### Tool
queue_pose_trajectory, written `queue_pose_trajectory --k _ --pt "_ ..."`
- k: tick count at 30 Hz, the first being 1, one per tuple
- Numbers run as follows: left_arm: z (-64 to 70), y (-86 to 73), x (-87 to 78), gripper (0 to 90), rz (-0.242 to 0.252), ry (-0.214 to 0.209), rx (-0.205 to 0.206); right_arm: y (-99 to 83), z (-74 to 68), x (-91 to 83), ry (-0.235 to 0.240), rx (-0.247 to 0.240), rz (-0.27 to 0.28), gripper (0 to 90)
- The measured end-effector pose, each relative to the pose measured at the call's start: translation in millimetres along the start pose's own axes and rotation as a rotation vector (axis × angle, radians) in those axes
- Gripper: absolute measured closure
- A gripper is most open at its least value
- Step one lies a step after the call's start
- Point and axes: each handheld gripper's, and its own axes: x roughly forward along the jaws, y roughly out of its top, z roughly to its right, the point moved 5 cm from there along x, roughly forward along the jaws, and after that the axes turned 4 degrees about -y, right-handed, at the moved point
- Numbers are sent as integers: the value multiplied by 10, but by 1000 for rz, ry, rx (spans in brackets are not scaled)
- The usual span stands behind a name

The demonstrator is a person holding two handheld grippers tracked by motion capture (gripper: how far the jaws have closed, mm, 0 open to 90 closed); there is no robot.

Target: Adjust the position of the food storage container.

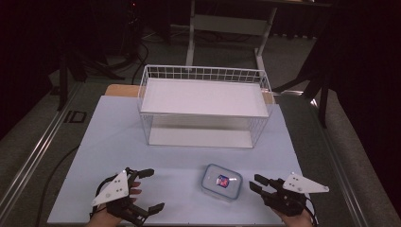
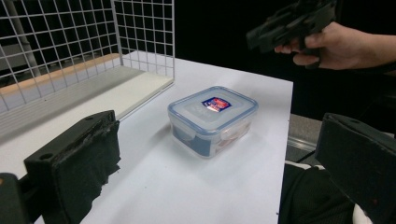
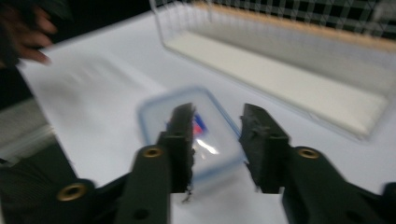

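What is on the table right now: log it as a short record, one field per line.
surface: pale blue table top
container: clear lidded box with blue-edged lid and a red and blue label, lying flat near the front edge
rack: white wire basket shelf behind the box, apart from it
left gripper: jaws wide apart, holding nothing, left of the box
right gripper: jaws apart, pointed at the box from its right, not touching it
box lid: on
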Motion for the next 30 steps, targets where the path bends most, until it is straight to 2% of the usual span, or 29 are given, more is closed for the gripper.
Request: queue_pose_trajectory --k 1,2,4,6,7,8,14,17,20,26,30 --pt "-1 -1 0 8 0 1 2 -44 30 12 -18 -1 -22 706" --pt "-1 -1 0 8 0 1 2 -44 30 12 -18 -1 -22 706" --pt "5 -6 5 8 -5 -1 4 -174 101 56 -49 23 -64 804" --pt "7 -11 9 8 -9 -2 5 -260 132 92 -49 31 -89 876" --pt "7 -11 9 8 -9 -2 5 -260 132 92 -49 31 -89 876" --pt "6 -14 13 8 -8 -2 2 -346 145 134 -50 33 -118 900" --pt "16 -14 14 8 -10 -4 8 -541 140 281 -34 37 -205 900" --pt "16 -18 16 8 -13 -4 8 -581 132 340 -28 52 -236 900" --pt "17 -18 17 8 -16 -5 12 -637 105 406 -23 47 -270 900" --pt "15 -21 20 8 -14 -3 5 -656 62 552 -31 26 -327 900" --pt "16 -29 32 8 -16 -1 0 -587 87 602 -42 27 -323 900"
